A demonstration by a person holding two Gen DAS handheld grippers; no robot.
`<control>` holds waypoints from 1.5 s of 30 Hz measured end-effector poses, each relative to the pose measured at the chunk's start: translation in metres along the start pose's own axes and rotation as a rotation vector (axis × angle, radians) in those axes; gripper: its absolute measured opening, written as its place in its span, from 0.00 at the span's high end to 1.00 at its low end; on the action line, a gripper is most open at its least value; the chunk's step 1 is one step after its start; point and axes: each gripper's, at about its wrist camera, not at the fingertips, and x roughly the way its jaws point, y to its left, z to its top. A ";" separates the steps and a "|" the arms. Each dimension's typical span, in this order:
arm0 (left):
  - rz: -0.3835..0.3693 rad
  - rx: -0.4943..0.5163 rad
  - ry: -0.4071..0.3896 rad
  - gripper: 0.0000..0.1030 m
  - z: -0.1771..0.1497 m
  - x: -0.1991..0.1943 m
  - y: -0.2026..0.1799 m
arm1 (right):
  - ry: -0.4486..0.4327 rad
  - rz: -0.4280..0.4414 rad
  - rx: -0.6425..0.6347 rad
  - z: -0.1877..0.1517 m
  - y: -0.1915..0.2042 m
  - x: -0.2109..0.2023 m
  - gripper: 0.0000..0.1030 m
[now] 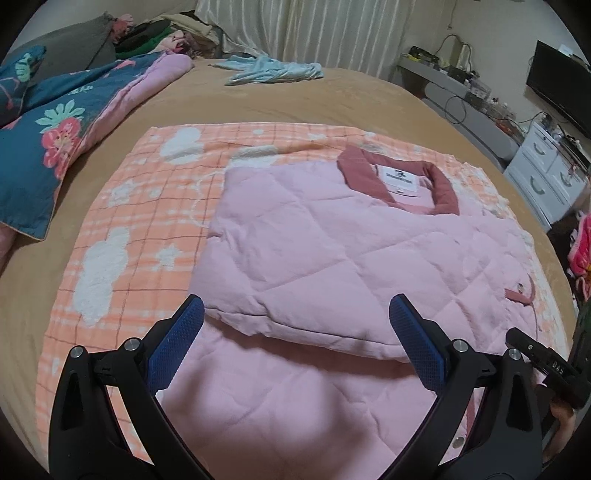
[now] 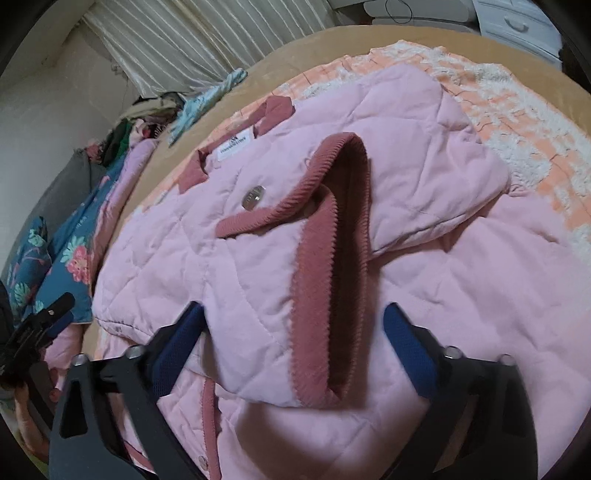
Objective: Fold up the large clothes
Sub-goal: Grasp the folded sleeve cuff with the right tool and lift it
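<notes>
A pink quilted jacket (image 1: 314, 236) with a dusty-rose collar (image 1: 439, 184) lies partly folded on an orange checked blanket (image 1: 122, 221). My left gripper (image 1: 297, 312) hovers open over the jacket's near folded edge, and its blue pads (image 1: 173, 347) touch nothing. In the right wrist view a sleeve (image 2: 406, 177) is folded across the jacket (image 2: 177, 266), its rose cuff (image 2: 332, 288) pointing toward me. My right gripper (image 2: 295, 317) stands open astride that cuff end. Its left pad (image 2: 184, 347) sits at the fabric's edge, its right pad (image 2: 410, 350) apart from it.
The blanket lies on a tan bed (image 1: 258, 96). A blue floral quilt (image 1: 55, 140) and piled clothes (image 1: 155, 33) sit far left, a light blue garment (image 1: 273, 72) at the back. White drawers (image 1: 543, 173) and a cluttered shelf (image 1: 454, 81) stand right of the bed.
</notes>
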 end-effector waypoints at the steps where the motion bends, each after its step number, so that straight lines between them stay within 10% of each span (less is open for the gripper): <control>1: -0.002 -0.003 0.000 0.09 0.000 0.001 0.001 | -0.004 0.009 -0.007 0.001 0.002 0.000 0.46; 4: -0.019 -0.017 -0.003 0.09 0.002 0.001 0.003 | -0.045 0.054 -0.050 0.007 0.010 -0.011 0.77; 7: -0.020 -0.015 -0.003 0.09 0.003 0.003 0.003 | -0.124 0.064 -0.145 0.021 0.030 -0.031 0.83; 18: -0.014 0.008 -0.040 0.09 0.025 0.000 -0.007 | -0.345 0.007 -0.518 0.082 0.091 -0.076 0.83; 38: -0.088 0.072 0.035 0.09 0.032 0.045 -0.046 | -0.171 -0.137 -0.366 0.075 0.044 -0.013 0.80; 45: -0.118 0.070 0.072 0.09 0.027 0.061 -0.053 | -0.123 -0.192 -0.312 0.076 0.038 -0.006 0.59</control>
